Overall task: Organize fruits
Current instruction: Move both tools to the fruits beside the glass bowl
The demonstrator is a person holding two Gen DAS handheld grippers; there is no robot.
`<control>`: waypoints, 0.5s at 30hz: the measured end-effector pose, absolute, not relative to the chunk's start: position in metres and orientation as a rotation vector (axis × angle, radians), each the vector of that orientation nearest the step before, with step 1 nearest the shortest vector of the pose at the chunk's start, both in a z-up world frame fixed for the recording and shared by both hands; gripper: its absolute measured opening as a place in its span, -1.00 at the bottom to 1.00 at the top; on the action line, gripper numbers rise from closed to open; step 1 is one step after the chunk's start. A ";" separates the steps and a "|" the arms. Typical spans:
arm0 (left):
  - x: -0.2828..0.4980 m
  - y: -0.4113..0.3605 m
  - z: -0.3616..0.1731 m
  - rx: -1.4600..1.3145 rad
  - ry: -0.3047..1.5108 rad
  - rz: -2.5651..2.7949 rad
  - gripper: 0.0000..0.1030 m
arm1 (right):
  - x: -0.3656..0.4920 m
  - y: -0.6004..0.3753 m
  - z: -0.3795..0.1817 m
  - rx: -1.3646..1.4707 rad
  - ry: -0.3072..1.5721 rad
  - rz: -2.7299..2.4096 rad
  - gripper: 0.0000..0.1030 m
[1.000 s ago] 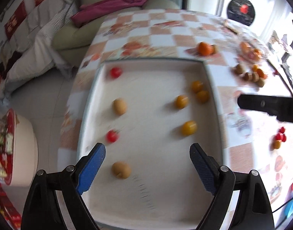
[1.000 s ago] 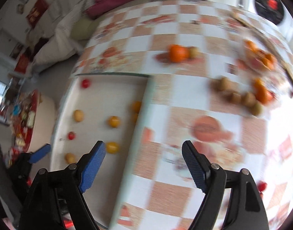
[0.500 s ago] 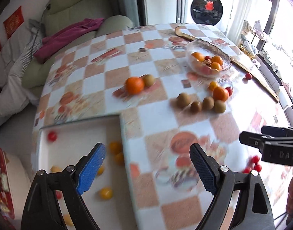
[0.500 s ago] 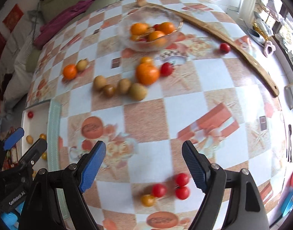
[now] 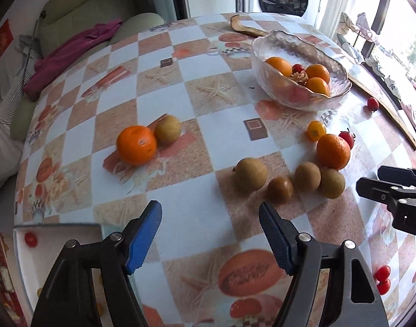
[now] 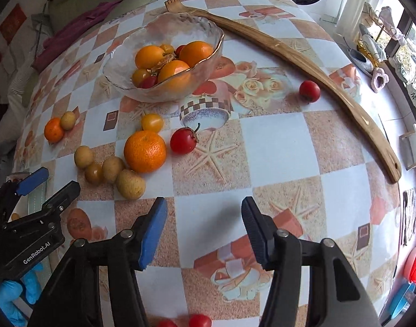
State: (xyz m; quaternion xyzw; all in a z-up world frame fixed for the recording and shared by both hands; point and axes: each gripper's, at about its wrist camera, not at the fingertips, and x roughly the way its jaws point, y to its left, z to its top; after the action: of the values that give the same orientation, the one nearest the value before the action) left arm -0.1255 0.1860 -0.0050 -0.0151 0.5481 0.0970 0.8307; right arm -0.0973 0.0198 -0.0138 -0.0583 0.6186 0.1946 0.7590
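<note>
Loose fruit lies on the checked tablecloth: an orange point(image 5: 136, 145) beside a brown longan point(image 5: 167, 129), another orange point(image 5: 333, 151) point(image 6: 145, 151), several longans point(image 5: 250, 173) point(image 6: 130, 184), a yellow tomato point(image 6: 152, 122) and red tomatoes point(image 6: 183, 141). A glass bowl point(image 5: 276, 46) point(image 6: 208, 31) holds oranges and tomatoes. The white tray point(image 5: 58, 242) is at lower left. My left gripper point(image 5: 210, 234) is open and empty above the table, short of the longans. My right gripper point(image 6: 203, 227) is open and empty, just right of the longans.
A long wooden back scratcher point(image 6: 303, 62) lies along the table's right side, with a red tomato point(image 6: 309, 90) beside it. More red tomatoes point(image 5: 382, 278) sit near the front edge. A sofa with a pink cloth point(image 5: 71, 46) stands behind the table.
Both grippers have swung right and forward, away from the white tray and over the tablecloth toward the loose fruit and bowl. Both stayed open and empty.
</note>
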 end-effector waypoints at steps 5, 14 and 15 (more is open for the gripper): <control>-0.110 0.185 -0.005 -0.022 1.123 0.191 0.48 | -0.086 0.030 -0.016 -0.159 1.309 0.457 0.18; -0.088 0.182 -0.010 -0.010 1.107 0.176 0.48 | -0.067 0.045 -0.018 -0.188 1.254 0.514 0.11; -0.086 0.181 -0.010 -0.009 1.106 0.177 0.48 | -0.066 0.046 -0.018 -0.192 1.249 0.516 0.08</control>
State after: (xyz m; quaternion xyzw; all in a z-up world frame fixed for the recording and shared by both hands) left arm -0.0863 0.1814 -0.0099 -0.0042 0.5245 0.0841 0.8472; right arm -0.0662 0.0458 -0.0179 -0.0889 0.5771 0.2384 0.7760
